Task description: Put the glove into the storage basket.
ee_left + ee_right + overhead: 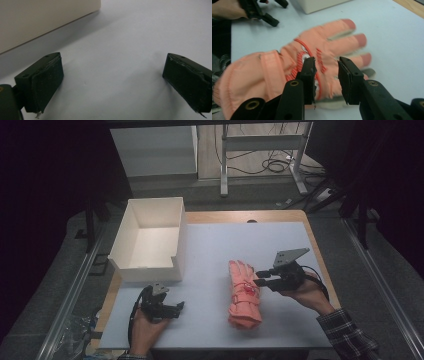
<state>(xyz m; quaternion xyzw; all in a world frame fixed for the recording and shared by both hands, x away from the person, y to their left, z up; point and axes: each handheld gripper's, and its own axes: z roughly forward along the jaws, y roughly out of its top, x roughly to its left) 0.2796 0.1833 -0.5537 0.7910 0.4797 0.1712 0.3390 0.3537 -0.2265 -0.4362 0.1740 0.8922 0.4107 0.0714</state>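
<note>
The orange glove [244, 295] is seen lying flat on the tabletop [210, 250], its long axis running from the cuff at the near edge to the fingertips pointing away. The right tongs [262, 277] are held just beside its right flank, level with the palm, jaws parted with nothing pinched between them. The left tongs [176, 309] are kept well apart, released and wide, near the white box [150, 237]. So the right hand is judged the nearer. Red stitching and pale patches between the fingers are shown on the glove.
</note>
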